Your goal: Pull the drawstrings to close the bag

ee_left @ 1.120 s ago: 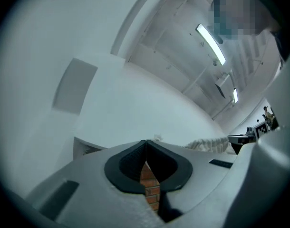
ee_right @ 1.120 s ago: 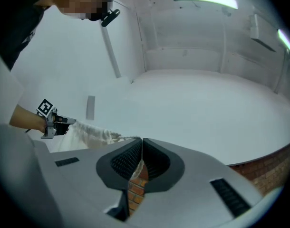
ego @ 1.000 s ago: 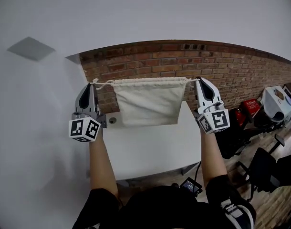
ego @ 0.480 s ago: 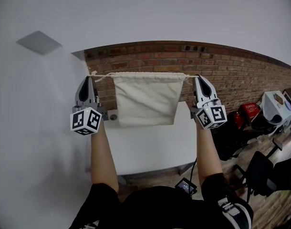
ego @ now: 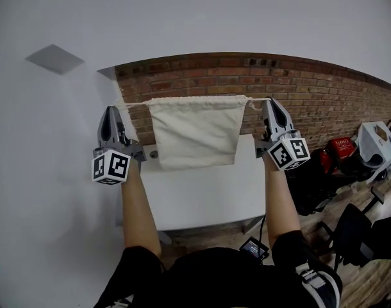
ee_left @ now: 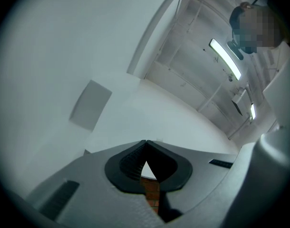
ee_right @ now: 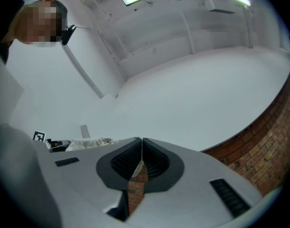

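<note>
The pulling step is in hand. The drawstring bag [ego: 194, 133] hangs in the air between the two grippers, over the 12 o'clock edge of the white surface [ego: 202, 194] and in front of a brick wall [ego: 311, 92].

The left gripper [ego: 110, 110] is at the bag's 9 o'clock and the right gripper [ego: 268, 101] at its 3 o'clock. The drawstring [ego: 134, 101] runs out nearly level from each top corner to a gripper tip.

The right gripper's fingers [ee_right: 157, 163] are pressed together, with a sliver of cream cord showing between them. The left gripper's fingers [ee_left: 126, 163] are also pressed together at the tips. Its own view shows no cord, but the head view has the string ending at its tip, so I judge that it pinches the cord too.

The bag is plain cream cloth, flat and limp. Its top hem is ruffled but spans almost the bag's full width, so the mouth looks only partly drawn (not yet cinched).

The next move calls for drawing the grippers further apart, toward 9 and 3 o'clock. Both pinches must stay firm and level so the hem bunches toward the middle.
</note>
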{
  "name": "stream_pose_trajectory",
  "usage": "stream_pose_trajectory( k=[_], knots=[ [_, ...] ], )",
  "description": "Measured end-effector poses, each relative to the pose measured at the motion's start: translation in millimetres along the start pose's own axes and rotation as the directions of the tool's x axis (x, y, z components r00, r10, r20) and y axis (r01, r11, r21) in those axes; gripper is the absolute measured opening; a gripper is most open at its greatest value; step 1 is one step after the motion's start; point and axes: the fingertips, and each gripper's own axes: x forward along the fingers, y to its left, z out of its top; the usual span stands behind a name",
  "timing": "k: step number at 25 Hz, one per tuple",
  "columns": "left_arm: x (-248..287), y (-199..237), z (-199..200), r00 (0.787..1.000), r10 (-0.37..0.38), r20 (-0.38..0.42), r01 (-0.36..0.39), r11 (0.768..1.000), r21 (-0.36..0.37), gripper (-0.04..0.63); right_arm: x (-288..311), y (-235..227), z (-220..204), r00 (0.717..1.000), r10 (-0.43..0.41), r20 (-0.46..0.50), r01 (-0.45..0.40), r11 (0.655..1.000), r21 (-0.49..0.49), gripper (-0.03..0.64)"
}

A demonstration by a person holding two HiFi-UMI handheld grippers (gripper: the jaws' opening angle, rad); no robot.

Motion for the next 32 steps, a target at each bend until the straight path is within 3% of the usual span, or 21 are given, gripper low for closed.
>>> stream_pose_trajectory(
  k=[4,9,16,32],
  knots=[
    [-5,-3,6,0.999,0.013,0.038,-0.012,1.000,-0.022,0.018,-3,-9,10,0.999,-0.006,0.037,0.004,0.999,0.048,0.008],
    [-10,10,10,0.996,0.050,0.071,-0.042,0.992,-0.116,0.018,-12,-35,11,0.997,-0.050,0.062,0.039,0.985,0.167,0.008],
    [-15,12,15,0.994,0.063,0.086,-0.053,0.992,-0.113,0.018,-22,-53,12,0.993,-0.079,0.088,0.058,0.973,0.224,0.008],
    [-21,8,36,0.988,0.063,0.142,-0.033,0.978,-0.206,0.018,-36,-71,39,0.973,-0.066,0.221,-0.030,0.914,0.405,0.006]
  ],
)
